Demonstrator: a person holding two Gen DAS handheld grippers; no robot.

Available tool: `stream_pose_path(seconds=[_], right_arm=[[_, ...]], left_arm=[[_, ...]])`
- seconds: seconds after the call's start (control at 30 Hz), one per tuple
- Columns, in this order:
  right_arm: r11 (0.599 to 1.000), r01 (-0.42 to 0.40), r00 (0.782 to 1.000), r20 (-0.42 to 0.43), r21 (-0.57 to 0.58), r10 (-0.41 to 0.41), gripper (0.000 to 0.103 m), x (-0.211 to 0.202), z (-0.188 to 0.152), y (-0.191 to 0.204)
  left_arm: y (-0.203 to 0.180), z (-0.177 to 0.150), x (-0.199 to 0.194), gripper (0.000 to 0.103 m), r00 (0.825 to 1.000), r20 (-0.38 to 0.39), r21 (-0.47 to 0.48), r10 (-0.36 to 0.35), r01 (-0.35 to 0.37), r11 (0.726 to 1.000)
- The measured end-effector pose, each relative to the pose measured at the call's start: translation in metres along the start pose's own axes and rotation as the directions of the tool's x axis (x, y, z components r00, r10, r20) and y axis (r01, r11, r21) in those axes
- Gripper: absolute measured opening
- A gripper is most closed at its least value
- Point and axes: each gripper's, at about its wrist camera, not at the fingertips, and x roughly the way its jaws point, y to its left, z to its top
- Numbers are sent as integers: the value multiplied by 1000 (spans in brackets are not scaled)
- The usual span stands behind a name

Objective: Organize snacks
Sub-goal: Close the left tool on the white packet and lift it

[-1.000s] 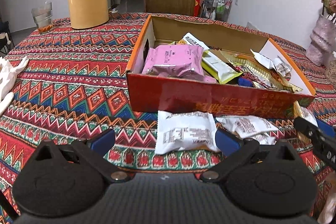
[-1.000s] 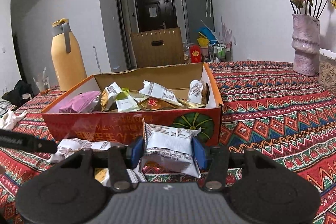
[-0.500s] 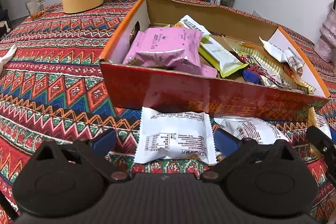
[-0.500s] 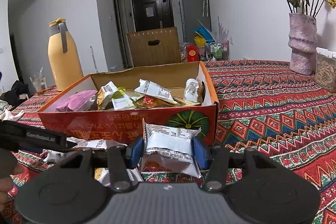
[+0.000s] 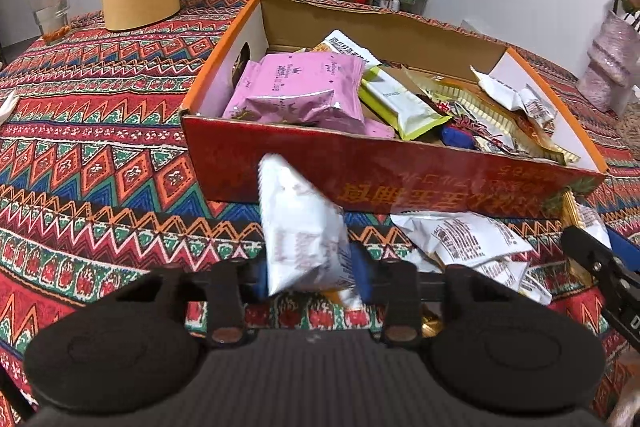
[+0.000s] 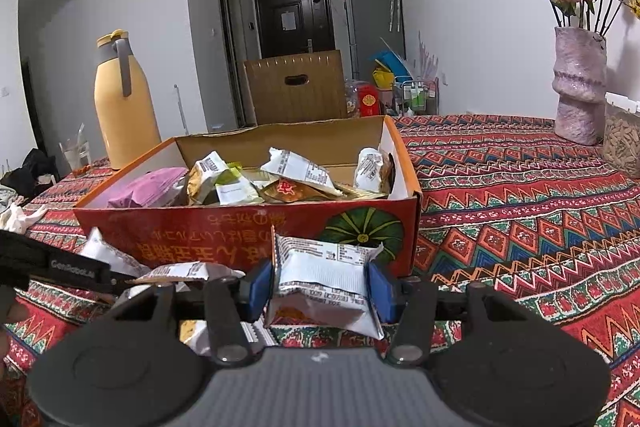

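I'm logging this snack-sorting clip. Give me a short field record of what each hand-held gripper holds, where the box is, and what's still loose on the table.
left hand-held gripper: shut on a white snack packet, tilted up in front of the box
right hand-held gripper: shut on a white printed packet
box: open orange cardboard box, part filled with snacks, pink packet at its left end
loose packets: white ones on the patterned tablecloth before the box
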Motion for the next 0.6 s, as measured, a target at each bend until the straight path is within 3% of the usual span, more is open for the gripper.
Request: stream_pose_path(seconds=[0.6], right_arm=[[1000,-13,999,42,19,12,51,-16,6,-4]], left_arm=[[12,-10,-46,23,995,98,11,-29,28,1000]])
